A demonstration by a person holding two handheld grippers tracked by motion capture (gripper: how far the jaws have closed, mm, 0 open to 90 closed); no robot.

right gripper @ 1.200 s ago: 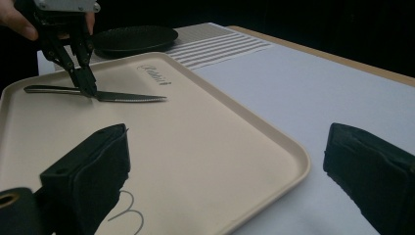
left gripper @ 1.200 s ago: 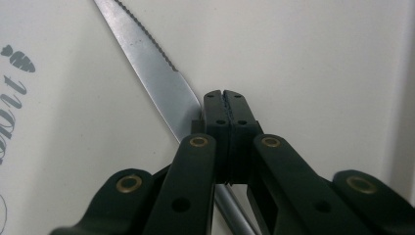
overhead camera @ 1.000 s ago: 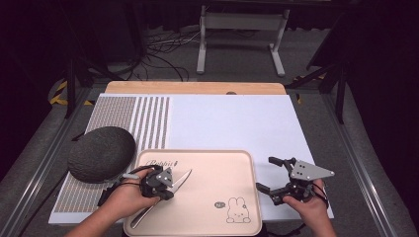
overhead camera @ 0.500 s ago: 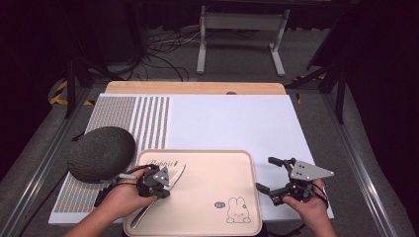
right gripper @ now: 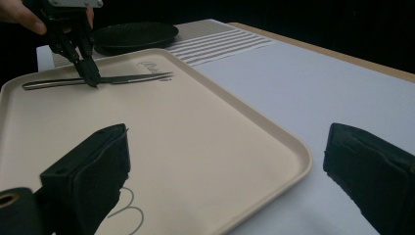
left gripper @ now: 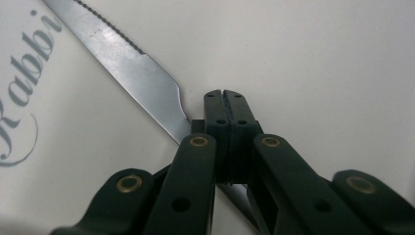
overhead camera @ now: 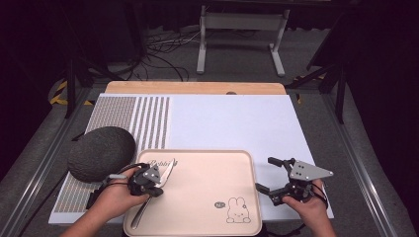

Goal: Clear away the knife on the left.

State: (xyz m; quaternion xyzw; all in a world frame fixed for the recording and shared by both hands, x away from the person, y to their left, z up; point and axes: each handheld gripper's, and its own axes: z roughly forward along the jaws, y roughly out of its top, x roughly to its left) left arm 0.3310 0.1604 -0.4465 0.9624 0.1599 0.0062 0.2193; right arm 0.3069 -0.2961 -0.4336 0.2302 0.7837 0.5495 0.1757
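Observation:
A serrated table knife (overhead camera: 165, 174) (left gripper: 127, 63) (right gripper: 132, 77) lies on a beige tray (overhead camera: 207, 163) (right gripper: 195, 127) printed with a rabbit drawing, near the tray's left side. My left gripper (overhead camera: 156, 190) (left gripper: 226, 94) (right gripper: 93, 81) points down at the knife where blade meets handle. Its jaws are pressed together, and the knife passes under them rather than between them. My right gripper (overhead camera: 267, 174) (right gripper: 227, 142) hovers at the tray's right edge, jaws wide apart with nothing between them.
A dark round dish (overhead camera: 101, 153) (right gripper: 134, 34) lies upside down left of the tray. A white mat (overhead camera: 237, 123) with a striped and dotted left part (overhead camera: 133, 118) covers the table. A metal stand (overhead camera: 242, 29) is on the floor beyond the far edge.
My left gripper and the knife's blade have shifted slightly to the left on the tray. The right gripper has stayed where it was.

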